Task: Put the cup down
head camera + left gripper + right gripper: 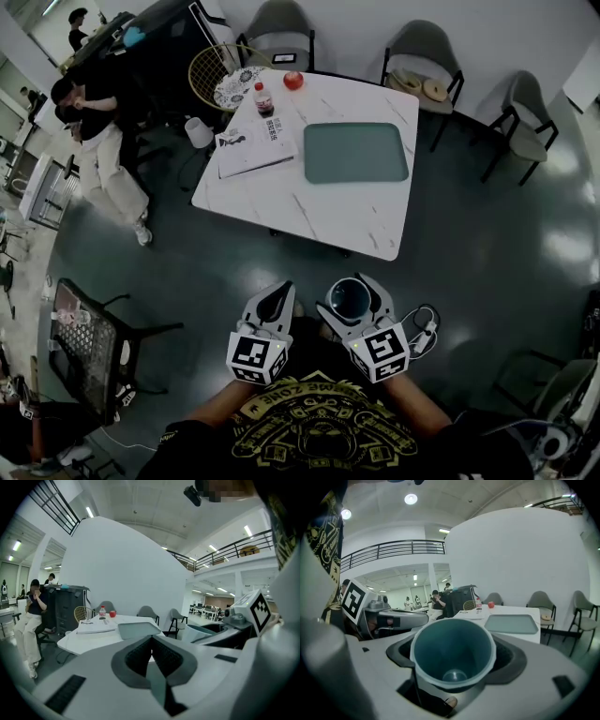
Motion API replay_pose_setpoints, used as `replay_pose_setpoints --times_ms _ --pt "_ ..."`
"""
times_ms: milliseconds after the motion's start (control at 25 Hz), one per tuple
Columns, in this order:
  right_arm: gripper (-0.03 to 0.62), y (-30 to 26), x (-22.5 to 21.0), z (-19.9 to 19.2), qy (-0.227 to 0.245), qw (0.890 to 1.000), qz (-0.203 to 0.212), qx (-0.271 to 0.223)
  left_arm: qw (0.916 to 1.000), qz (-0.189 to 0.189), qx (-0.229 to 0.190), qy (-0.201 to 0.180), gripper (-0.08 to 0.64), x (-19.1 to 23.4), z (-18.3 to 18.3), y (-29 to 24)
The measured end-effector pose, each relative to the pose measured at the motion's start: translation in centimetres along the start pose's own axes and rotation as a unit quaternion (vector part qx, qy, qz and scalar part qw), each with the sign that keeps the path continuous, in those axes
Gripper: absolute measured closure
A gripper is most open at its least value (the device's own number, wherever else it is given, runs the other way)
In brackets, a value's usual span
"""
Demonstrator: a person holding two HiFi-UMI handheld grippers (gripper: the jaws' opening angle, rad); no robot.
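Observation:
A teal cup (348, 298) sits upright between the jaws of my right gripper (353, 298), which is shut on it, held low over the dark floor well short of the table. The right gripper view looks straight into the empty cup (453, 654), clasped at both sides in my right gripper (454, 660). My left gripper (276, 302) hangs beside it on the left, shut with nothing held; in its own view the left gripper (152, 656) has its pads together. The white marble table (272, 197) stands ahead, with a grey-green tray (355, 152) on it.
On the table are a bottle (263, 98), a red apple (293, 81) and an open booklet (251, 148). Grey chairs (427, 58) ring its far side. A person (98, 141) sits at the left by a dark cabinet. A wire rack (82, 347) stands at the lower left.

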State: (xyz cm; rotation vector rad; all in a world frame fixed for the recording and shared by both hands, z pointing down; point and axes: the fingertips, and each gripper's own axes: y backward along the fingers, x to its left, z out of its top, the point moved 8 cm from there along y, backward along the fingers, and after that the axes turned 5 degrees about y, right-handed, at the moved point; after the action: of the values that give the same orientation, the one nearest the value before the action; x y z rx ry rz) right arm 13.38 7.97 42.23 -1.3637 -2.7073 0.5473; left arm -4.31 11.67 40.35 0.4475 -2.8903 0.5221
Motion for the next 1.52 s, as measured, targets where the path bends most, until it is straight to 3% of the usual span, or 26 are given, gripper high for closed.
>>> replay_pose_setpoints --times_ms 400,680,960,1520 --pt "0.199 3.5 -3.2 -0.6 -0.024 0.996 -0.085 -0.018 0.9958 -0.082 0.030 -0.028 0.549 -3.4 0.8 -5.1" --pt "0.198 3.7 -5.1 -0.8 -0.034 0.992 -0.124 -0.019 0.9915 -0.119 0.035 -0.039 0.549 -4.0 1.5 -8.5" --pt "0.199 2.1 -8.2 0.8 -0.032 0.990 -0.139 -0.003 0.9927 -0.113 0.037 -0.023 0.549 -1.8 3.1 -12.6" --pt "0.199 -7.1 -16.7 4.9 -0.024 0.988 -0.150 0.028 0.9959 -0.080 0.042 0.000 0.549 6.4 7.0 -22.9"
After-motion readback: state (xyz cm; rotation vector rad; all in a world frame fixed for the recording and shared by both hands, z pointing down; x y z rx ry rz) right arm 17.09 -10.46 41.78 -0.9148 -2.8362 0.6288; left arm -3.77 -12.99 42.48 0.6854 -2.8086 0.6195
